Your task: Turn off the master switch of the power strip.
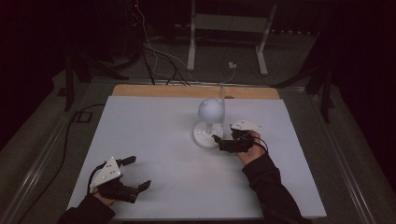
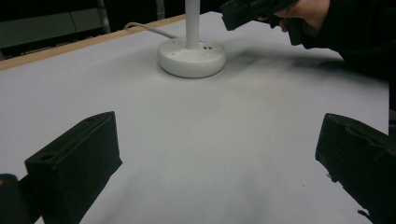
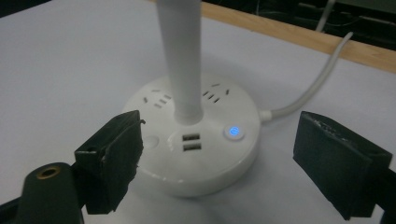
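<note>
Lamp: white round-based plastic desk lamp (image 3: 191, 144), rigid, smooth, bottom-heavy; best gripped at stem.
Right gripper (image 3: 219, 154): jaws apart, flanking base.
Left gripper (image 1: 133, 172): jaws apart, idle.

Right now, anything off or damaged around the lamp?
Nothing stands out. The lamp stands upright on the table, its base intact, power button glowing blue, cord running off the back edge. The right gripper is open at the base; the left gripper is open, well clear.
</note>
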Tool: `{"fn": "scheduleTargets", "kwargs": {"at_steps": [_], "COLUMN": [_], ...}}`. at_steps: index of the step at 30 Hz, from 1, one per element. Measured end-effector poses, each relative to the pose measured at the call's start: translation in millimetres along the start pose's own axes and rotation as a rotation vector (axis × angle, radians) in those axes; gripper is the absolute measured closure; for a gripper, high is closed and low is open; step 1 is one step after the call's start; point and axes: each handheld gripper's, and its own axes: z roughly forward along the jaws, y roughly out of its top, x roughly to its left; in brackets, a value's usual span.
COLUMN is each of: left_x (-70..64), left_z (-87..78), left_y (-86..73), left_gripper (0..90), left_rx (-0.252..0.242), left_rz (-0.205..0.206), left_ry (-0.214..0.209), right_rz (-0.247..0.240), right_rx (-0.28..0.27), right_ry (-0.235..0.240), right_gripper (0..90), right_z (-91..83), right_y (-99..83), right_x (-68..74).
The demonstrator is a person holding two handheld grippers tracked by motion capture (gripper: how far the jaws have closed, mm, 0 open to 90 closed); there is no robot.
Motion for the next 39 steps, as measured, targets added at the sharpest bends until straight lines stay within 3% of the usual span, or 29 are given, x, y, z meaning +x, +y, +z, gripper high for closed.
{"fn": "scheduleTargets", "kwargs": {"at_steps": [3,7,10,20,30,34,39], "left_x": [-0.1,-0.1,0.0,0.2,0.4,0.3,0.4], "left_z": [0.0,0.0,-0.1,-0.2,-0.3,-0.1,-0.2], "left_y": [0.0,0.0,0.0,0.0,-0.1,-0.2,-0.1], "left_gripper": [0.4,0.4,0.4,0.4,0.4,0.4,0.4], "left_rx": [0.000,0.000,0.000,0.000,-0.001,0.001,0.001], "left_rz": [0.000,0.000,0.000,-0.001,-0.002,0.000,0.000], "left_ry": [0.000,-0.001,-0.001,0.001,0.001,0.002,0.002], "right_rz": [0.023,0.082,0.097,0.111,0.123,0.110,0.090], "right_rx": [-0.005,0.010,0.020,-0.024,-0.013,-0.019,0.018], "right_ry": [-0.014,-0.051,-0.066,-0.115,-0.148,-0.157,-0.152], "right_gripper": [15.9,31.1,40.3,65.7,89.9,90.0,90.0], "right_z": [1.7,4.0,5.3,9.4,19.2,21.0,28.9], "right_y": [1.6,5.2,7.1,10.9,8.9,8.4,5.4], "right_x": [-0.6,-2.2,-3.3,-3.4,-7.1,-5.4,-3.2]}}
